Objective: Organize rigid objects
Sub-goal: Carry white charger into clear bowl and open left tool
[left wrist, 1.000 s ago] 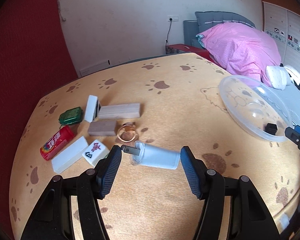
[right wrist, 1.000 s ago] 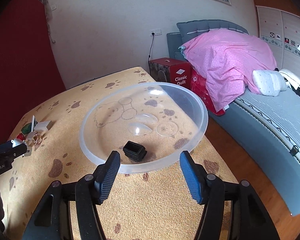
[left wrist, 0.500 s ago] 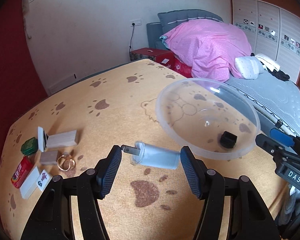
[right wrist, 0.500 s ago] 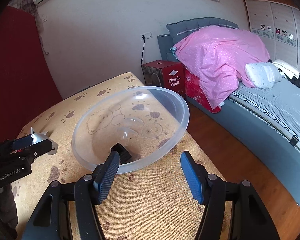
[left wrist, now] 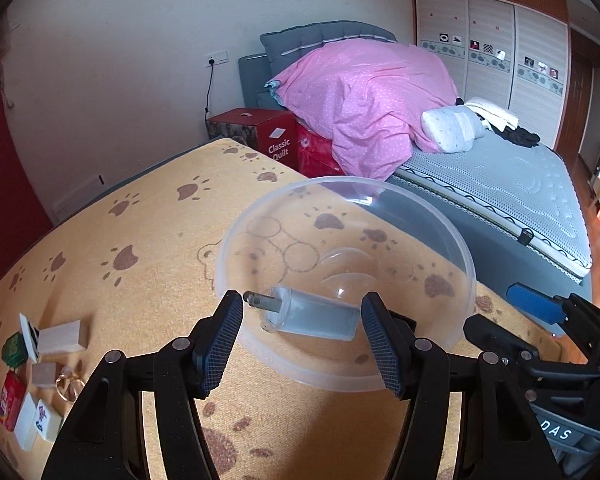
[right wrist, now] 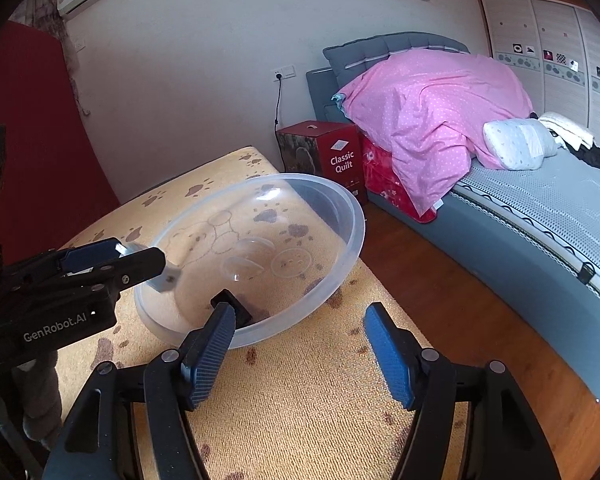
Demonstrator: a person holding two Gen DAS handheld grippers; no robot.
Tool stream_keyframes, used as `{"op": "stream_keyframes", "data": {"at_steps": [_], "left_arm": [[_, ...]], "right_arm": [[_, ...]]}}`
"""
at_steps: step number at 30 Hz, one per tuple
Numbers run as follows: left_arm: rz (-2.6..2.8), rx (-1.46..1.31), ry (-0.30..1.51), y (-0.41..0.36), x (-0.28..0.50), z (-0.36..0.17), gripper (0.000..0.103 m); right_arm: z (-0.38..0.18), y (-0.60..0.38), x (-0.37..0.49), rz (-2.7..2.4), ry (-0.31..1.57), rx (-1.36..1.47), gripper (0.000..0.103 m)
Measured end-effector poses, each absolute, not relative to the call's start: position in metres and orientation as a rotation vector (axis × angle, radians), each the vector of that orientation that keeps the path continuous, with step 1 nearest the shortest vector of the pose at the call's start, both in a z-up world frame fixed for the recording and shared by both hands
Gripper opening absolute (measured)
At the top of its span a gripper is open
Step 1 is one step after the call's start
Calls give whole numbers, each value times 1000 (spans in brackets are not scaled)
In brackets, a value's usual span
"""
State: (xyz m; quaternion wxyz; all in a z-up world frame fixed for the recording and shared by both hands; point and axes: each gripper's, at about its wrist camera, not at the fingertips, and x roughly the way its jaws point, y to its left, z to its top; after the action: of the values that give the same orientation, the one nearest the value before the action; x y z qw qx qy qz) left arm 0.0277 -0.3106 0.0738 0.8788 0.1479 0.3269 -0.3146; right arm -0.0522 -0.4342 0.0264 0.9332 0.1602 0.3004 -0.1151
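Readable writing: "Classic Quilt" on the red box [right wrist: 332, 152] at frame centre, "GenRobot.AI" on the left gripper [right wrist: 148, 264] body at left of the right wrist view, and "DAS" on the right gripper [left wrist: 532, 312] body at lower right of the left wrist view. The left gripper [left wrist: 302, 320] has the white plug [left wrist: 312, 314] between its pads; the jaws have just been opening, the prongs lie just beside the left pad, the plug's base meets the right pad, and a firm pinch cannot be confirmed. The plug's long axis runs across the frame, prongs pointing left, slightly tilted up at that end. It hangs over the near part of the clear bowl [left wrist: 260, 216], which stands on the paw-print desk [left wrist: 140, 220]. A black block [right wrist: 236, 306] lies inside the bowl at its near wall. The right gripper [right wrist: 300, 344] jaws are spread, have just been opening, and hold nothing. Small items lie at lower left, including a tile [left wrist: 46, 418] and a red tin [left wrist: 10, 398].
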Motion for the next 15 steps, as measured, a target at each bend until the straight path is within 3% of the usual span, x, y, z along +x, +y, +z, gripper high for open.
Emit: {"op": "stream_keyframes", "data": {"at_steps": [3,11,15], "left_arm": [[-655,291,694,-310,30,71,77],[-584,293,733,-292,26,60,77],[-540,282,764,-280,22,54,83]], "right_arm": [[27,-434,-53,-234,614,326,71],[25,-428,-53,-219,631,312,73],[24,-425,-51,-207,637,303,73]]}}
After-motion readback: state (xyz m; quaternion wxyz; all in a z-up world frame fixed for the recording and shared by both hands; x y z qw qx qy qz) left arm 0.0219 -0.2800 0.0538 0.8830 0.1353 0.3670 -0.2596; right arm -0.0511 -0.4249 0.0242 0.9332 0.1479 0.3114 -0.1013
